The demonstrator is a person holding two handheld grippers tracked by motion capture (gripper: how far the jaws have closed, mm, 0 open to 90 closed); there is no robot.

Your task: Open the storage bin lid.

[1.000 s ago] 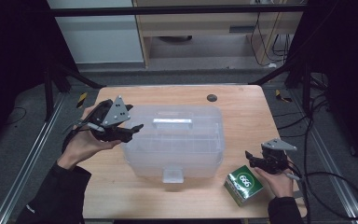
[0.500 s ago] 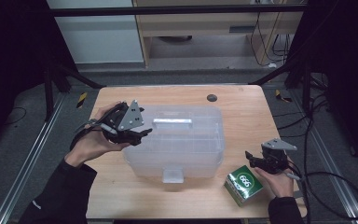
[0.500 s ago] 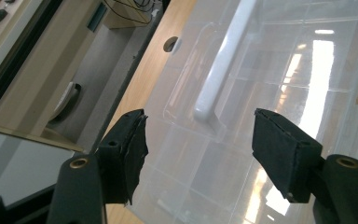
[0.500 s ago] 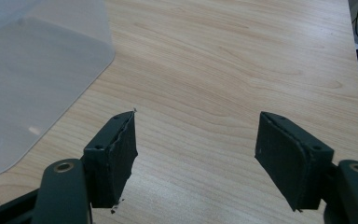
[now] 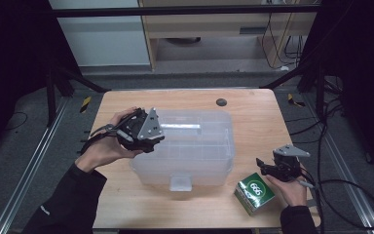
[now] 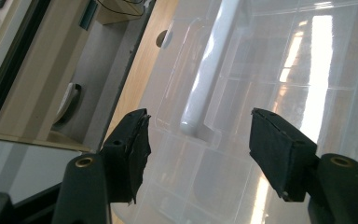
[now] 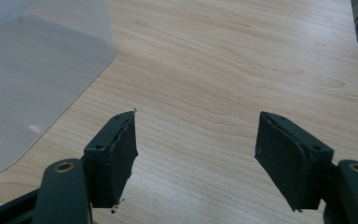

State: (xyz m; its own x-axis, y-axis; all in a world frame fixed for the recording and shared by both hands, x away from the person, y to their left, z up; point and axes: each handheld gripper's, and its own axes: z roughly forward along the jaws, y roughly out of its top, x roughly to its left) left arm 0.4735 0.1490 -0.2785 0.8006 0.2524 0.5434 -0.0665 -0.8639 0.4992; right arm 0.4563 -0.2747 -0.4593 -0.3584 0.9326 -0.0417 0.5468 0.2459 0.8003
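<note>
A clear plastic storage box (image 5: 195,151) with a lid and a white handle (image 5: 182,127) stands in the middle of the wooden table (image 5: 253,122). My left gripper (image 5: 157,139) hovers over the lid's left edge, pointing right. In the left gripper view the gripper (image 6: 200,135) is open; its jaws have just been closing a little, with nothing pinched, and the handle's end (image 6: 209,70) lies just ahead on the lid (image 6: 279,93). My right gripper (image 5: 262,165) rests at the table's right front, open (image 7: 196,140), beside a green carton (image 5: 254,192). The box's corner (image 7: 37,84) lies off to its left.
A small dark round disc (image 5: 221,102) sits near the table's far edge, also seen past the box as the disc (image 6: 161,38). Black frame struts flank the table. Cables trail on the floor at right. A wooden cabinet stands behind.
My left gripper has moved right, from beside the box to over the lid's left edge. The right gripper and the green carton have kept still.
</note>
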